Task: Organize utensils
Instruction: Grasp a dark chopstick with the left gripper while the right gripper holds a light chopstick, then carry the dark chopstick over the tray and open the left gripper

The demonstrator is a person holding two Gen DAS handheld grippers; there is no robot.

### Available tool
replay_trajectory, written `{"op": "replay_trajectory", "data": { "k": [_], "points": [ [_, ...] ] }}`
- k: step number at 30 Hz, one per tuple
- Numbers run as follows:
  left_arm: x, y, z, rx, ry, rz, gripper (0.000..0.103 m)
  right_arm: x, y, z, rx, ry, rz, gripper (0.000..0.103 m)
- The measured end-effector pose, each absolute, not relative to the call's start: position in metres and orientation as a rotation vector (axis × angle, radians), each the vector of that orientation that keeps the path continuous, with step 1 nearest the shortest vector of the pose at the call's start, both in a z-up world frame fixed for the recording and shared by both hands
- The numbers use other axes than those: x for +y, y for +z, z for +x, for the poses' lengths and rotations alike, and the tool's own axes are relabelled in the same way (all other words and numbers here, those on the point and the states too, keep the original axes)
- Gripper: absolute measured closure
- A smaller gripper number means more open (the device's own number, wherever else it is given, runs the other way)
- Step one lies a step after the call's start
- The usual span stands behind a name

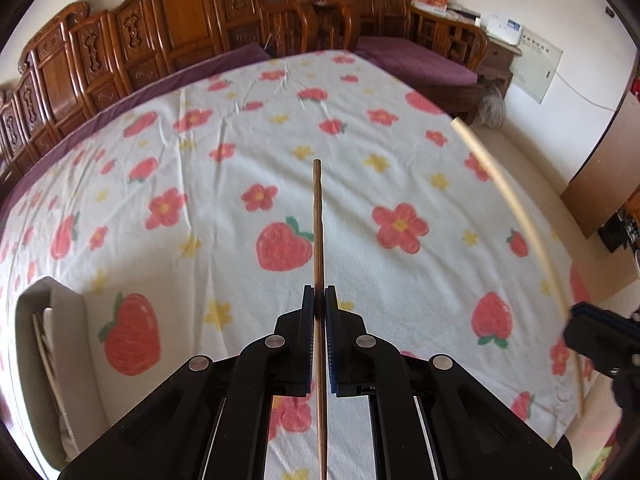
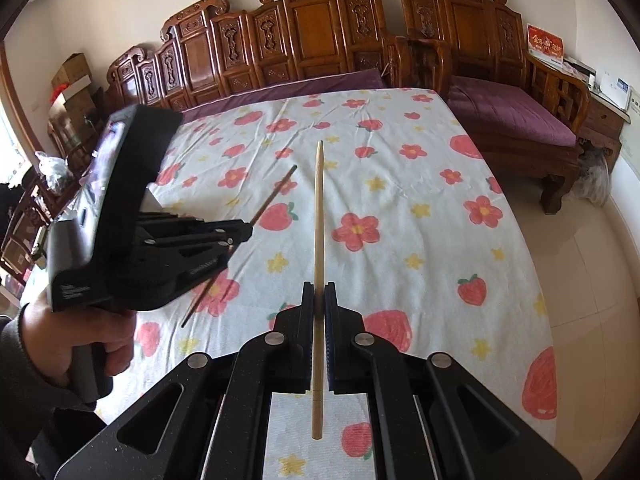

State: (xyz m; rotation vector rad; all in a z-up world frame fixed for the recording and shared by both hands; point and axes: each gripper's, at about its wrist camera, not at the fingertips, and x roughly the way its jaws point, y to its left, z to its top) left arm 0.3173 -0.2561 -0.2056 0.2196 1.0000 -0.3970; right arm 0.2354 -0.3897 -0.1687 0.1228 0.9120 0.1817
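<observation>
Left black two-finger gripper (image 1: 319, 294), lower centre of the left wrist view: clamped on a slender dark-brown wooden chopstick (image 1: 318, 224), the pads pressed flat against both of its sides. Gripped well back from the far tip, with a long length projecting up the frame and the rest running down between the linkage arms to the bottom edge; probably taken near mid-length to keep the stick from swinging in the pinch. Held clear above the white cloth printed with red strawberries, red flowers and yellow stars (image 1: 224, 200), not resting on it, which suits a carry rather than a placement. Right black two-finger gripper (image 2: 319, 292), lower centre of the right wrist view: likewise closed on a pale, light-wood chopstick (image 2: 318, 216), tapered tip toward upper centre, blunt end hanging free below the pads and also off the cloth. One stick per gripper, presumably because a narrow pinch holds a single thin rod more securely than a pair. At the lower left edge of the left wrist view, a beige rounded tray (image 1: 28, 360) with pale sticks lying inside, contents otherwise too compressed by the lens to identify; judged the likely destination for both chopsticks. In the right wrist view, the person's hand (image 2: 72, 344) wrapped around the left gripper's handle at lower left.
</observation>
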Motion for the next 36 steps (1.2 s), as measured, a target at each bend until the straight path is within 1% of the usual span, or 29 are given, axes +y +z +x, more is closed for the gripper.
{"op": "replay_trajectory", "data": {
  "k": [12, 27, 36],
  "points": [
    [-0.225, -0.164, 0.294, 0.921, -0.388, 0.208, 0.099, -0.363, -0.155, 0.228, 0.884, 0.233, 0.096, 0.097],
    [-0.156, -0.147, 0.273, 0.881, -0.345, 0.155, 0.099, -0.316, -0.147, 0.221, 0.867, 0.29, 0.015, 0.097],
    [-0.101, -0.142, 0.278, 0.867, -0.292, 0.115, 0.099, -0.278, -0.146, 0.234, 0.872, 0.325, -0.016, 0.097]
  ]
}}
